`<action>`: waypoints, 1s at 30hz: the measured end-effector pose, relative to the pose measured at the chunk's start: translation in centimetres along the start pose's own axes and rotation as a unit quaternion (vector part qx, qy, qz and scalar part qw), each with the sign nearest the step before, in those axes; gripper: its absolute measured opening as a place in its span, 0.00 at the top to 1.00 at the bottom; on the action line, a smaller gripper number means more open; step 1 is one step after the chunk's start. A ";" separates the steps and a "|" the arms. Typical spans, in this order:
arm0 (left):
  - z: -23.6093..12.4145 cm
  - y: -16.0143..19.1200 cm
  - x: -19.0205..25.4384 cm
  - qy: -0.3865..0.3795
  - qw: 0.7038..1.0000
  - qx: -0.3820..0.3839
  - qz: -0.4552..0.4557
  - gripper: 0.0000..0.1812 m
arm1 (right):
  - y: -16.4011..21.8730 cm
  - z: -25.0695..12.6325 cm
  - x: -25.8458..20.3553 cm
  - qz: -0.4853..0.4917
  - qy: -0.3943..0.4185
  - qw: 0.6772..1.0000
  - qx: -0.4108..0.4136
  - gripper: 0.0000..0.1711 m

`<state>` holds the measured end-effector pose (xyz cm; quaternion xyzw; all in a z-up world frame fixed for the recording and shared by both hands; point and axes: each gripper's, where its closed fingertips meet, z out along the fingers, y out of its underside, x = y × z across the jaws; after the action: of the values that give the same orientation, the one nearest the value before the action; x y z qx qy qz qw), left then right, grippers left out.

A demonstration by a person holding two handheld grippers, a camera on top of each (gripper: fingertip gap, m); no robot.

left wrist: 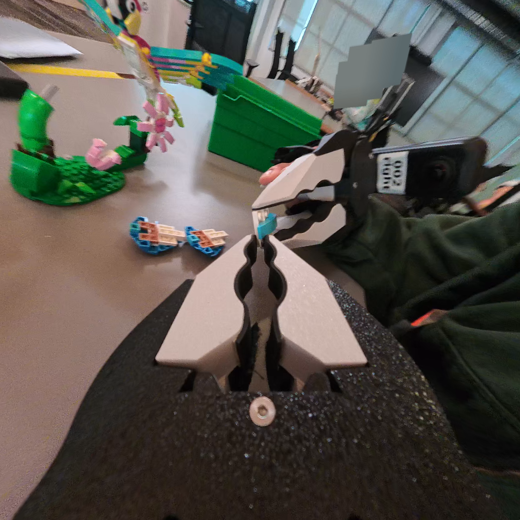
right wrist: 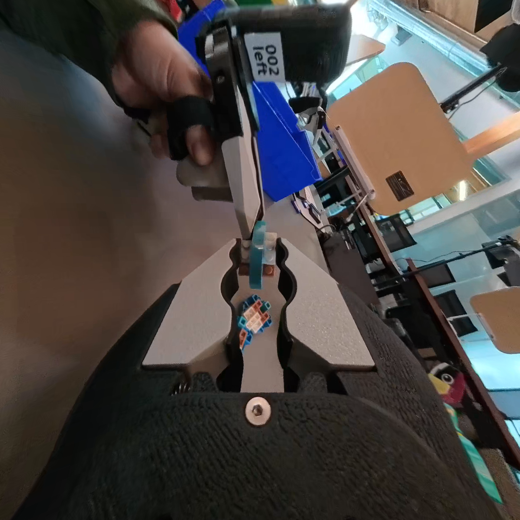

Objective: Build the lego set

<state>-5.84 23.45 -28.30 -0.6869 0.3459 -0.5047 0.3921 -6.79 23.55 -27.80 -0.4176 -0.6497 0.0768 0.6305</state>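
Teal, white and brown bricks make the small brick piece, which sits between both tools, above the table. The right hand-held gripper is closed on it, one finger pressing on each side. The left hand-held gripper meets the piece from the other direction. Its jaws are almost together, and its tips seem to pinch the white end of the piece, though the contact is partly hidden. A hand in a dark green sleeve squeezes the left tool's trigger.

Just beyond the tips, two flat blue, orange and white brick parts lie side by side on the table, apart from both tools. Farther left stands a green brick base with pink flowers. Behind it are a green bin and a colourful brick bird, which is blurred. A blue bin shows behind the left tool. Nothing lies between the held piece and the parts on the table.
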 end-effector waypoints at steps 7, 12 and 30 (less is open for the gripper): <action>-0.1 -0.7 1.9 0.082 0.996 0.027 -0.036 0.99 | -1.6 -1.6 0.4 0.112 -0.034 0.989 0.092 0.87; -0.4 1.3 -2.1 -0.139 0.964 -0.109 0.198 0.99 | -1.2 -1.0 -0.2 0.068 -0.021 0.996 0.050 0.84; -0.7 2.5 -2.6 -0.195 0.878 -0.191 0.392 1.00 | 1.3 2.0 -3.5 -0.146 -0.028 0.985 -0.087 1.00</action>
<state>-7.38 24.43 -31.49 -0.6411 0.5934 -0.0897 0.4783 -8.45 22.97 -31.68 -0.3692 -0.7250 -0.0609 0.5783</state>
